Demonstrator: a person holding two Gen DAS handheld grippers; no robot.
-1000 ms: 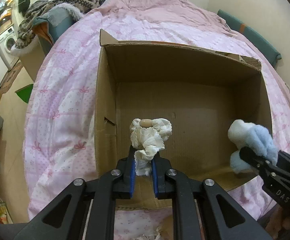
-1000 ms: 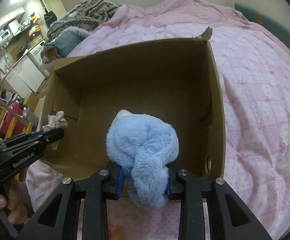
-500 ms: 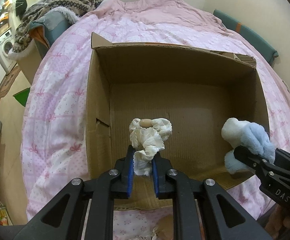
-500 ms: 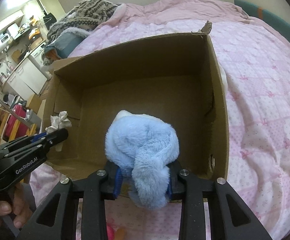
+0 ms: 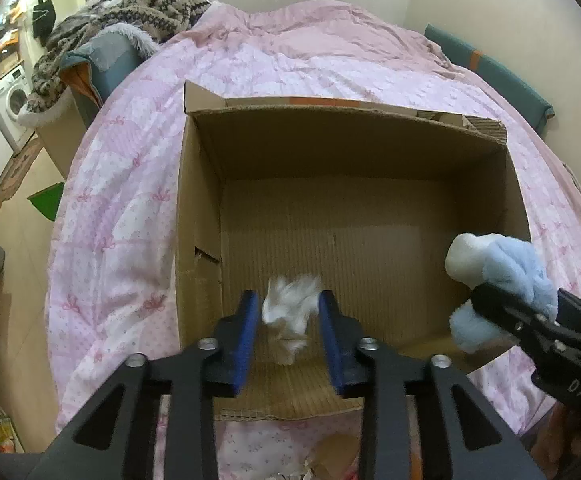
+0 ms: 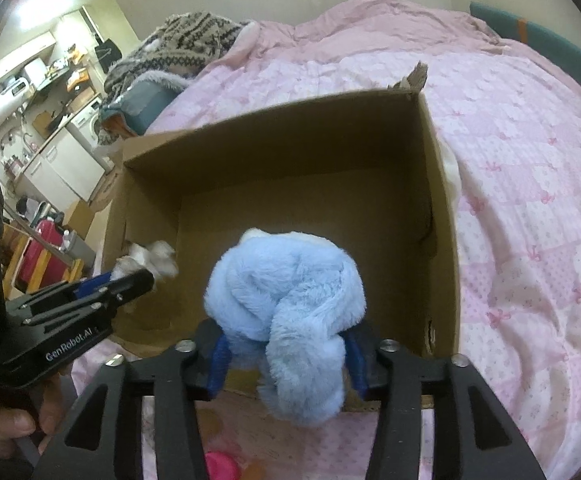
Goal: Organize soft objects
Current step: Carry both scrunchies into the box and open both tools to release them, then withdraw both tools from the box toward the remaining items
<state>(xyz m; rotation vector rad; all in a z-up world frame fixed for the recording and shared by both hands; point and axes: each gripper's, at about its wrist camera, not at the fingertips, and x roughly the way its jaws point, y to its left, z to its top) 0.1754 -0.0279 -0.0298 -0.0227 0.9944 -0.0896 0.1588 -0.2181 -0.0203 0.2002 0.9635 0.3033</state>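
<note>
Left gripper (image 5: pixel 288 330): your blue pads now stand apart, where half a second ago they were pinched on the white toy. You have let it go over the box.
White plush toy (image 5: pixel 290 312): it sits blurred between the spread pads at lower centre of the left view, seemingly touching neither, so it looks to be dropping. The blur hides its detail; you see only a pale, ruffled, fluffy bundle. In the right view it shows at centre left, just past the left gripper's tip.
Meaning for the task: judged from this, the first soft item is going into the box, and the blue one is next.
Right gripper (image 6: pixel 286 354): your jaws are clenched on the blue plush toy (image 6: pixel 286 300), as they were a second ago. It hangs above the box's near edge, at lower centre of the right view.
Blue toy's look: pale blue, thick pile, rounded, with a white part showing in the left view at right.
Cardboard box (image 5: pixel 198 240): open-topped, the floor you can see is bare, filling mid-frame.
Pink quilt (image 5: pixel 130 184): the box rests on it; it spreads to the upper frame.
</note>
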